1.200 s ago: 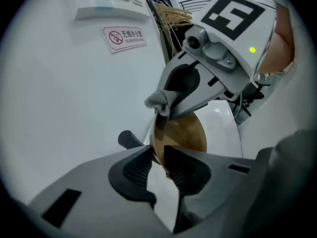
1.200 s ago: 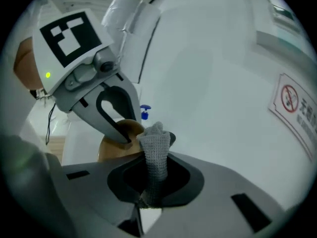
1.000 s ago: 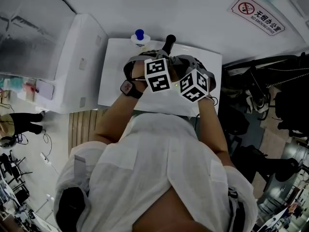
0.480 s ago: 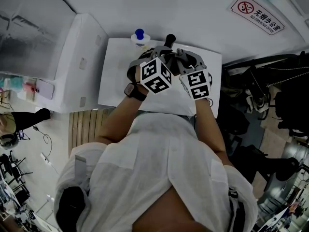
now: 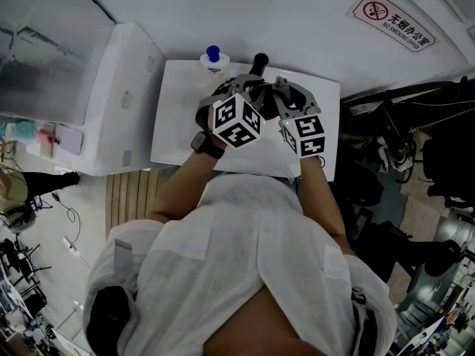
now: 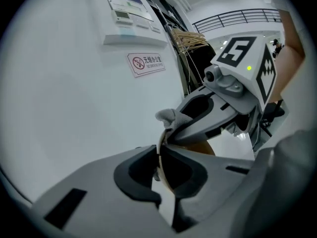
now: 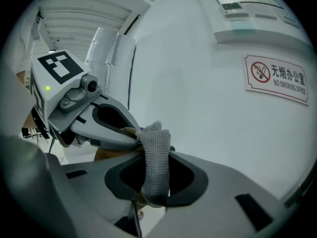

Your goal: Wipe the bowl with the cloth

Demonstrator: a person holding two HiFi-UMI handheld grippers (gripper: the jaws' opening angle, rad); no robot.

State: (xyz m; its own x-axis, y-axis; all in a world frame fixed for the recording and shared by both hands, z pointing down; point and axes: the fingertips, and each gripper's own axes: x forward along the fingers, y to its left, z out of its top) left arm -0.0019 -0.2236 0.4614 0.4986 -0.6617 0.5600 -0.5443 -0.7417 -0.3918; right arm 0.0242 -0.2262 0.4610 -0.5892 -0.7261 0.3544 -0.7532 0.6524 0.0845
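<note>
In the head view's upper centre, the table [image 5: 174, 124] stands before the wall, with a cabinet [image 5: 122, 87] just left of it, a bottle [image 5: 214, 56] on its far edge, a sign [image 5: 393, 22] on the wall at upper right, and the cloth [image 7: 154, 157] against the bowl [image 6: 198, 147] rim.

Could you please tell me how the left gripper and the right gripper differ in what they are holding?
The left gripper pinches the thin pale rim of the bowl; the right gripper clamps a grey knitted cloth. The left gripper's fingers are opening slightly with the rim between them; the right gripper's fingers press on the cloth. Both meet close together at the bowl.
</note>
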